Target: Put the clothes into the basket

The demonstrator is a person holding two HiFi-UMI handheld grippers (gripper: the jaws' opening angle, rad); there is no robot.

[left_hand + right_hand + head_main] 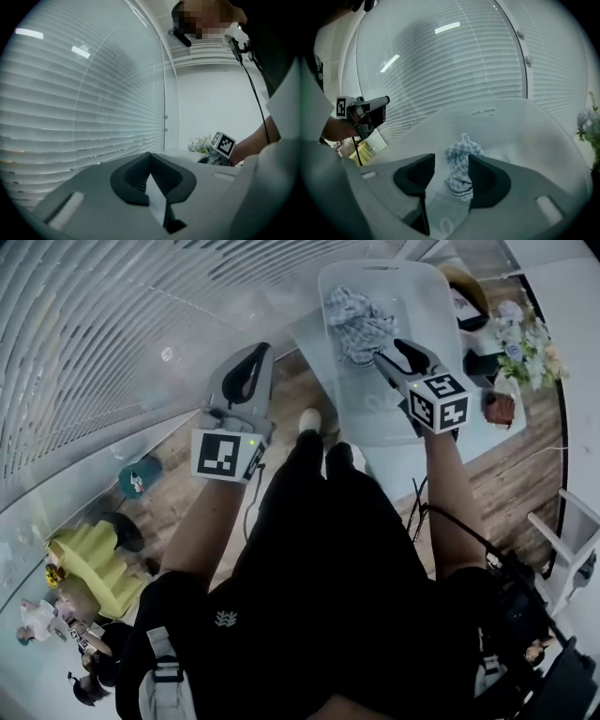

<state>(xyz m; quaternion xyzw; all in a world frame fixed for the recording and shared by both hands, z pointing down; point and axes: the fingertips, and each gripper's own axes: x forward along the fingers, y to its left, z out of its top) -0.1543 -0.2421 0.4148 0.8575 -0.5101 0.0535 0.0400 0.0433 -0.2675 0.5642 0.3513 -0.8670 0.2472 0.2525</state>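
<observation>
A blue-and-white checked cloth (359, 322) lies bunched in the translucent white basket (424, 282), towards its far side. My right gripper (389, 349) reaches over the basket's near part, just at the cloth. In the right gripper view the cloth (461, 164) hangs in the gap between the spread jaws of the right gripper (451, 159), close to the right pad and not clamped, with the basket's wall (543, 140) behind. My left gripper (253, 357) is held up at the left, away from the basket. Its jaws meet at the tips, and the left gripper (150, 157) holds nothing.
The basket rests on a white table (412, 460) over a wooden floor. A blind-covered glass wall (103, 343) curves along the left. Flowers (525, 343) and a brown object (500, 409) sit right of the basket. A yellow chair (94, 568) stands low left, a white frame (567, 540) at right.
</observation>
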